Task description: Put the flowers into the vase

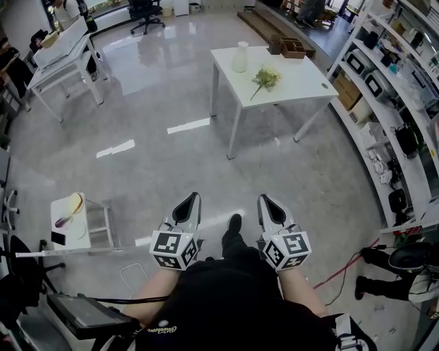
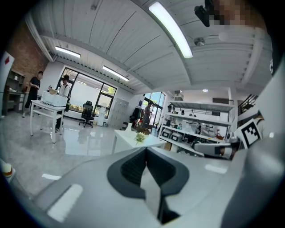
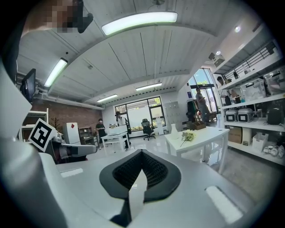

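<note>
A white vase (image 1: 240, 57) stands near the far left corner of a white table (image 1: 302, 86) well ahead of me across the floor. A bunch of pale yellow-green flowers (image 1: 265, 78) lies on the tabletop just right of the vase. Both grippers are held low in front of my body, far from the table. My left gripper (image 1: 186, 204) and right gripper (image 1: 269, 203) are shut with nothing between the jaws. The left gripper view shows its jaws (image 2: 144, 149) meeting below the distant flowers (image 2: 140, 137) and vase (image 2: 129, 127). In the right gripper view the flowers (image 3: 188, 136) and vase (image 3: 173, 128) sit beyond the gripper (image 3: 141, 152).
A wooden box (image 1: 291, 46) sits at the table's far edge. Shelving with appliances (image 1: 391, 89) lines the right wall. A second white table (image 1: 65, 48) and an office chair (image 1: 145, 14) stand at the far left. A small white stand (image 1: 68, 223) is near my left; a red cable (image 1: 343, 271) crosses the floor.
</note>
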Available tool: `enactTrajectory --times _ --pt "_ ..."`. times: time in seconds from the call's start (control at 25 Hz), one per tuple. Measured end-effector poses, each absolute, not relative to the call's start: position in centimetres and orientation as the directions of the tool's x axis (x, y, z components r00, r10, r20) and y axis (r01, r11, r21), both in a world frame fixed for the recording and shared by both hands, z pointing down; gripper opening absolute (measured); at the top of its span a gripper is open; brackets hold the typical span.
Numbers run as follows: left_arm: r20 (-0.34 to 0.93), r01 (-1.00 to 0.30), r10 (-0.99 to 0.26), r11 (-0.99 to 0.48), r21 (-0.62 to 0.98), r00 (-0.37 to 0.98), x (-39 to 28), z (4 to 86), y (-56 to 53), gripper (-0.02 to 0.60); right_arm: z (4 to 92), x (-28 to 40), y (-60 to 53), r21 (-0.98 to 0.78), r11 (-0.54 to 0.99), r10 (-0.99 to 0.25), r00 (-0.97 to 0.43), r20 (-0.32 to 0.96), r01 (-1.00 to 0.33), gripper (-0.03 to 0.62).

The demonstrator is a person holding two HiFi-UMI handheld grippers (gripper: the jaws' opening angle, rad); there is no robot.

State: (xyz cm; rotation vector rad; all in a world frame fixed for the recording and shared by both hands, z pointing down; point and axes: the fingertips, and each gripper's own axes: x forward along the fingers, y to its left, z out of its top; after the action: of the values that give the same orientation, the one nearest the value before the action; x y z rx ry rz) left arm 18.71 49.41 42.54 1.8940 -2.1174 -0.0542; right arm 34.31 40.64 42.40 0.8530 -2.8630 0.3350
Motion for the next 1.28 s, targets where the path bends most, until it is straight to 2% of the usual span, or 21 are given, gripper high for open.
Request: enactTrajectory --times 0.36,0.92,1.28 --pt "0.215 -0.959 -0.966 0.187 0.213 -0.141 13.5 42.9 41.6 0.006 43.0 28.6 31.7 -0.195 0.839 -0.477 -0.859 0.184 -0.508 -0.001" --pt "0.230 -0.932 -0.944 0.289 0.219 -0.238 6.1 42.0 22.4 0.006 41.7 19.7 11.2 -0.191 0.895 -0.367 -0.910 0.192 -0.402 -0.001" --pt "0.244 -0.915 -0.932 0.326 0.239 -0.268 0.6 43.3 15.9 0.006 43.1 13.8 4.4 -0.198 0.905 -0.335 -0.918 0.212 -0.376 0.000"
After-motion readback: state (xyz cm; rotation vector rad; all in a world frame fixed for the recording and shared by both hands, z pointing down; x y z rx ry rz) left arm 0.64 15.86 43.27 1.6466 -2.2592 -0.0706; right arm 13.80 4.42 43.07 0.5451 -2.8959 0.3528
